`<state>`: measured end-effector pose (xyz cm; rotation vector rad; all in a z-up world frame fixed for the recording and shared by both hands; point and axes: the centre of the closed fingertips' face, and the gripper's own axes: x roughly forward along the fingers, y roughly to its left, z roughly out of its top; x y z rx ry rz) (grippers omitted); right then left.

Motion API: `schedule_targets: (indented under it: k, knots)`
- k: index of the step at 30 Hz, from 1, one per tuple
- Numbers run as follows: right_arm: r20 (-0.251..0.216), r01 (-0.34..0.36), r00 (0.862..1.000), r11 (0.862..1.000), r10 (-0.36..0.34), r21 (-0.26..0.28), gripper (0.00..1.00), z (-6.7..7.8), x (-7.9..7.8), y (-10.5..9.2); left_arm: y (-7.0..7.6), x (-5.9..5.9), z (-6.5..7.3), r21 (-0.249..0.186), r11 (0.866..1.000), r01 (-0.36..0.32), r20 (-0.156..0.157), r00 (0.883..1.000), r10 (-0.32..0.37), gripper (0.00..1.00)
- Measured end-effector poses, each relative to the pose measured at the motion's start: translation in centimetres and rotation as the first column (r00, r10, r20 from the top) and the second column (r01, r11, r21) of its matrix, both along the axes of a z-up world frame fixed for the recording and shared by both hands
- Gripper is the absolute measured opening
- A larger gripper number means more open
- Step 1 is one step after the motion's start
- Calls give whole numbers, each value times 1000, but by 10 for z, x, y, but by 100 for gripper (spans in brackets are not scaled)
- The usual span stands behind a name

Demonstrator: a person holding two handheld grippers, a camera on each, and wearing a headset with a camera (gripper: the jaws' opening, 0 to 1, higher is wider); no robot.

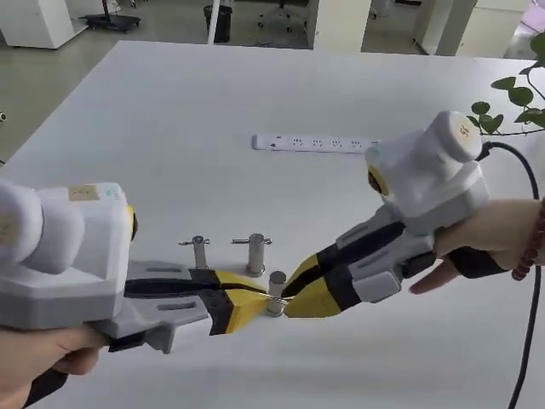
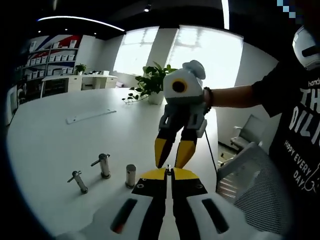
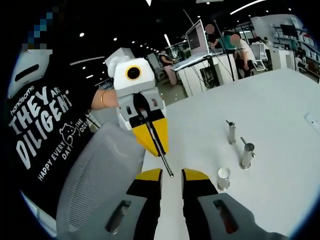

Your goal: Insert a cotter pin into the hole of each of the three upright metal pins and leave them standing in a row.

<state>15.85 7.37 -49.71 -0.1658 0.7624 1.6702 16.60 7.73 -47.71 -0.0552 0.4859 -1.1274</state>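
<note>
On the white counter (image 1: 170, 153), at the left of the head view, the left gripper (image 1: 260, 300) reaches in from the person's left hand. Its yellow fingers (image 2: 156, 175) are clenched together on a loose cotter pin (image 3: 166, 163). In the right gripper view this thin pin sticks straight out of the tips, and its free end lies in the gap between the opposite fingers.

Just past the left gripper stand the first metal pin (image 1: 199, 253) and, beside it, the second metal pin (image 1: 255, 254). Both are upright, and fitted cotter pins (image 1: 238, 242) cross them near the top. A little nearer the person and further right stands the bare metal pin (image 1: 276, 285), also upright. It is just beside the spot where the two sets of fingertips meet, on their far side. Whether it touches them cannot be told.

From the right comes the right gripper (image 3: 171, 174), angled down toward the same spot, its fingers (image 3: 196, 176) released with a clear gap between them.

Farther back on the counter lies a white power strip (image 1: 315, 142), and a leafy plant (image 1: 511, 102) shows at the right edge.
</note>
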Motion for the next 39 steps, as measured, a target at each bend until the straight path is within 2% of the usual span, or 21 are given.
schedule_targets:
  k: [9,14,19,21,23,26,28,29,30,32,35,39]
  knots:
    - [-59,-21,998,998,25,55,4,9,-8,1,-4,-5,9,-40,998,46,25,999,-45,0]
    - [-59,-32,998,998,35,57,1,10,-9,0,-3,-5,9,-61,997,41,22,999,-40,0]
    - [-17,-59,998,997,60,57,0,9,-8,-1,-3,-4,5,-52,998,38,11,999,-38,0]
    - [22,-68,997,997,68,47,0,8,-5,-2,-3,-3,4,-47,998,29,15,999,-28,1]
    - [32,-66,997,997,65,29,0,7,-4,-1,-3,-1,2,-43,999,22,12,1000,-21,1]
    - [83,-80,993,997,79,14,0,6,-4,-1,-1,1,0,-26,1000,11,22,1000,-11,2]
    - [114,-88,990,996,87,-4,0,4,-4,-1,2,8,-2,9,1000,-19,63,998,19,5]
    - [135,-94,986,995,95,-18,0,3,-3,-2,0,5,-3,13,1000,0,59,998,-1,5]
    - [141,-96,985,995,98,-21,0,2,-3,-2,0,6,-4,16,1000,-4,60,998,3,5]
    - [156,-95,983,995,99,-32,0,1,-1,-3,-1,7,-6,36,999,-1,84,996,-2,5]
    - [172,-89,980,995,97,-53,0,-3,3,-7,1,10,-9,51,999,-16,90,996,11,5]
    - [180,-68,980,994,82,-85,0,-10,10,-14,3,15,-12,58,998,-38,97,995,32,10]
